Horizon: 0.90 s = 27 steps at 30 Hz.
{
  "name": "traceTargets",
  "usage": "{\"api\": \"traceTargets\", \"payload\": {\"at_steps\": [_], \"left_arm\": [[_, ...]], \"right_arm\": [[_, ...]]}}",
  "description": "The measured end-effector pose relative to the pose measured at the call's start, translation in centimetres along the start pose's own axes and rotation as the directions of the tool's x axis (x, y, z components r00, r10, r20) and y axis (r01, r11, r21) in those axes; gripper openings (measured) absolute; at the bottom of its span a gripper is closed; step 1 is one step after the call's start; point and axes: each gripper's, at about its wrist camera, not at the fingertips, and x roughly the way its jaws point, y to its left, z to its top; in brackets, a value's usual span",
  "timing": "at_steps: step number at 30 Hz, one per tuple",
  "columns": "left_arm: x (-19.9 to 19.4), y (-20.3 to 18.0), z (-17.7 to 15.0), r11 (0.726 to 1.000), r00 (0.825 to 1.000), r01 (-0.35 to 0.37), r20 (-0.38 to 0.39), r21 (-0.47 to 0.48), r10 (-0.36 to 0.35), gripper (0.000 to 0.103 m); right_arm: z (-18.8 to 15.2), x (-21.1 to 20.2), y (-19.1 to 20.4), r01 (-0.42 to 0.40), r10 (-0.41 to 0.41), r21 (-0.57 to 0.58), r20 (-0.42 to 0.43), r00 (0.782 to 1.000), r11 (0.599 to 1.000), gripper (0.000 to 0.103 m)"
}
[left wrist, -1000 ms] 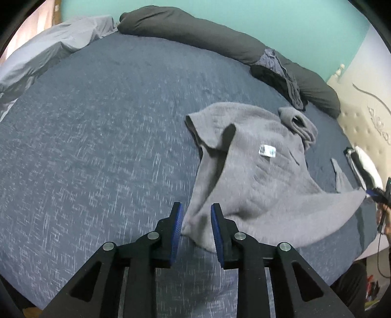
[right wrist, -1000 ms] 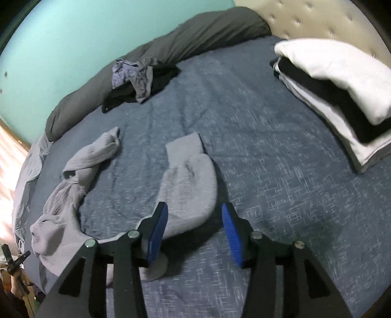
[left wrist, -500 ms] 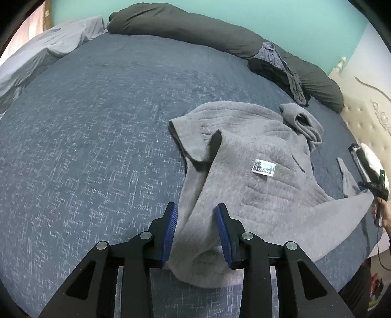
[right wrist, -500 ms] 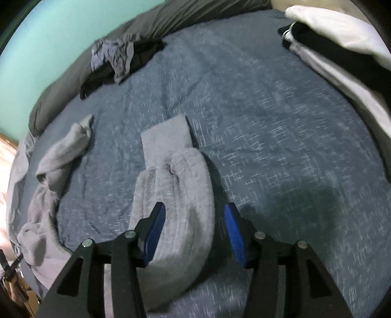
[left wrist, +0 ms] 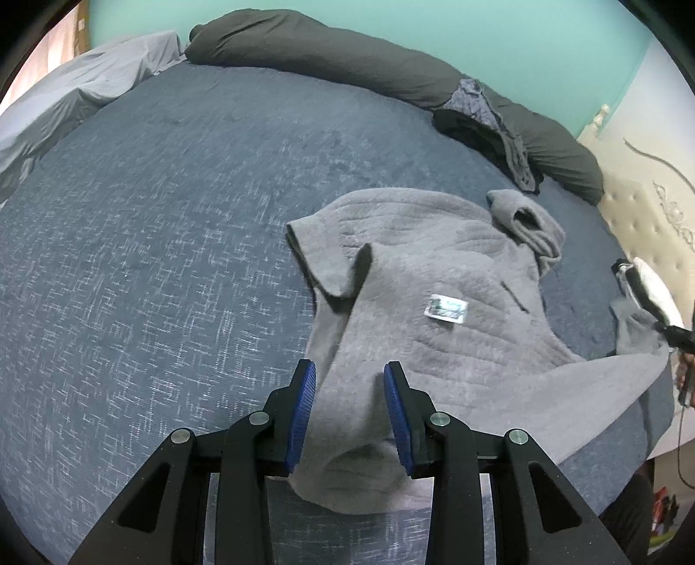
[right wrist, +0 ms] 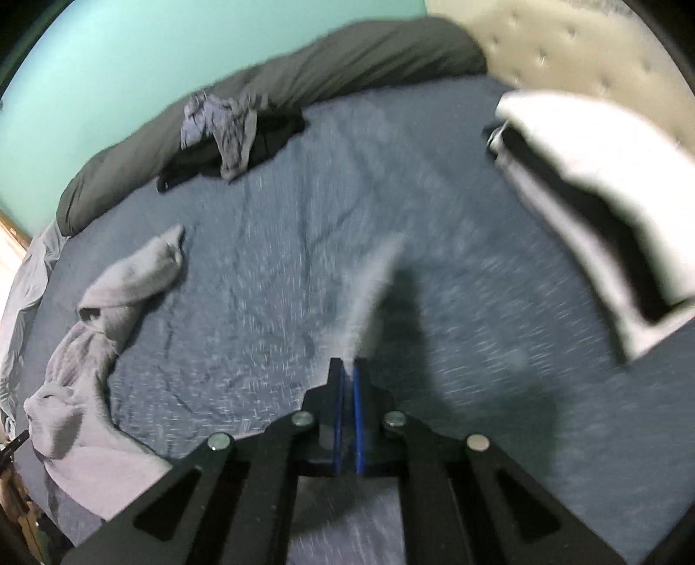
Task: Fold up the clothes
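Shut since a half-second back: right gripper (right wrist: pixel 348 373) jaws, now pinching the grey sweater's sleeve (right wrist: pixel 369 295), lifted mid-frame. Left gripper (left wrist: pixel 349 382) jaws part-open, straddling the grey sweater (left wrist: pixel 434 313) hem at lower centre of the bed (left wrist: pixel 152 260), pads not pressing. Fold appears ready to begin.

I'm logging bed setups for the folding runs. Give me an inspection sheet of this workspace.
Surface: dark blue speckled bedspread, mostly flat.
Job's things: grey knit sweater spread out, white label up, one sleeve pulled towards the right gripper.
Clutter: crumpled dark and blue-grey clothes by the long dark grey bolster; folded black-and-white stack near the headboard.
Grippers: left gripper astride the sweater hem, pads apart; right gripper shut on a blurred sleeve.
Cables: thin black cable at the right edge.
Surroundings: turquoise wall, tufted cream headboard.
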Motion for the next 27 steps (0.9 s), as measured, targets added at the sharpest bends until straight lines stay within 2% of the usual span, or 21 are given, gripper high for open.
{"api": "traceTargets", "payload": {"at_steps": [4,8,13,17,23,27], "left_arm": [[-0.6,-0.4,-0.2,1.0,1.0,0.018,0.012,0.002,-0.018,0.036],[-0.8,-0.9,-0.3,1.0,0.999,0.028,0.018,0.003,-0.028,0.036],[-1.2,-1.1,-0.4,1.0,1.0,0.019,0.021,0.007,-0.019,0.036],[-1.3,-1.0,-0.4,1.0,1.0,-0.002,0.017,0.011,0.002,0.037],[-0.5,-0.2,-0.1,0.999,0.999,-0.041,0.013,0.01,0.04,0.038],[0.3,0.2,0.1,0.999,0.999,-0.052,0.011,-0.001,0.052,0.038]], "right_arm": [[1.1,-5.6,-0.2,0.074,-0.073,-0.038,0.023,0.997,0.997,0.003],[1.1,-6.8,0.3,0.16,-0.165,-0.102,-0.047,0.985,0.982,0.003],[0.2,-2.8,-0.7,0.209,-0.218,-0.082,-0.135,0.967,0.975,0.003],[0.0,1.0,-1.6,0.222,-0.224,-0.034,-0.156,0.962,0.975,0.004],[1.3,5.8,-1.6,0.207,-0.208,-0.025,-0.12,0.971,0.978,0.004],[2.0,8.1,-1.8,0.152,-0.152,-0.009,-0.127,0.98,0.988,0.008]]}}
